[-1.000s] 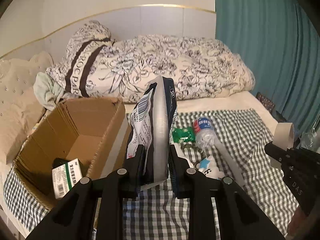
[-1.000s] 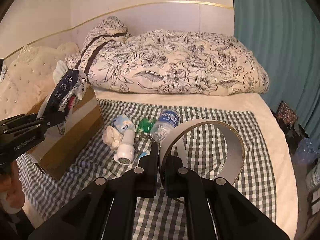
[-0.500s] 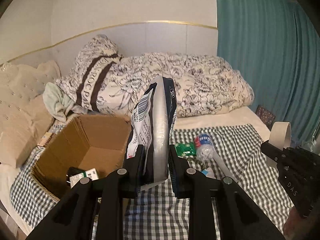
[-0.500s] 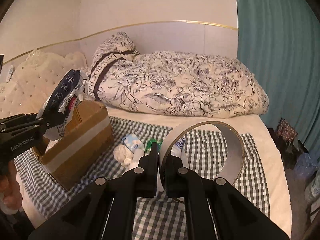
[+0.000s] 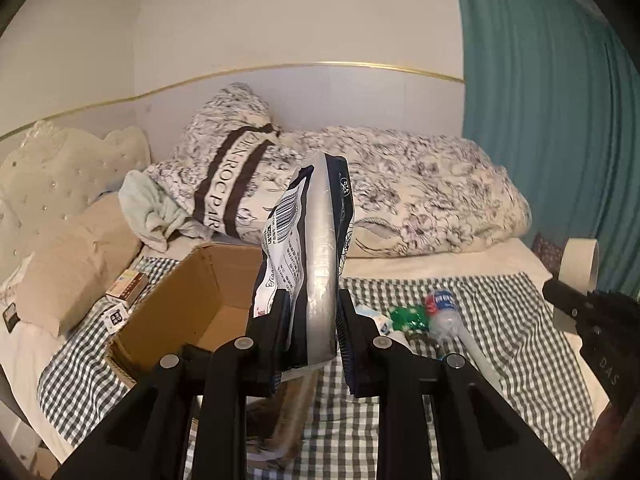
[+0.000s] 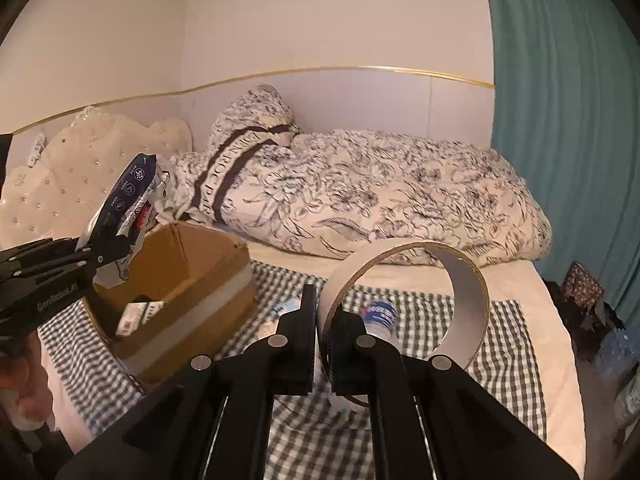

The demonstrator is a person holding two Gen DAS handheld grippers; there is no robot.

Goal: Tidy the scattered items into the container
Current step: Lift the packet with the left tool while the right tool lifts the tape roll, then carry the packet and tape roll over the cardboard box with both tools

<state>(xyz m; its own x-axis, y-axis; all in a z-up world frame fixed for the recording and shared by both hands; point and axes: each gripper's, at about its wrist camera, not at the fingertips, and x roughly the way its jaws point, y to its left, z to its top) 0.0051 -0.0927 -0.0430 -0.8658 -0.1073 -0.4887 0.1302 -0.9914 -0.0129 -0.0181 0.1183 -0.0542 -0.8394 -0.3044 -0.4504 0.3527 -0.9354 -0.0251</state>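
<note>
Silver foil and dark print mark the pouch (image 5: 308,248) that the left gripper (image 5: 310,334) clamps near its lower end, jaws narrow on it; the pouch stands upright, long axis running up and away from the fingers. The right gripper (image 6: 323,334) has its jaws pinched on the wall of a tape ring (image 6: 416,300), which stands on edge with its hole facing sideways across the view.

Both loads hang in the air above the checked cloth (image 5: 520,344). The box (image 5: 188,304) sits at the cloth's left edge, mouth up, with a small green-and-white carton (image 6: 138,314) already inside. From the left gripper the box lies just below and to the left, so this hand is plainly the nearer; I judge the pouch goes in first, with a short carry leftward and a tip of its long axis down into the mouth. The right gripper is well apart from the box, over the cloth's middle.

A bottle (image 5: 442,310) and a green packet (image 5: 408,316) lie loose mid-cloth, not yet gathered.
</note>
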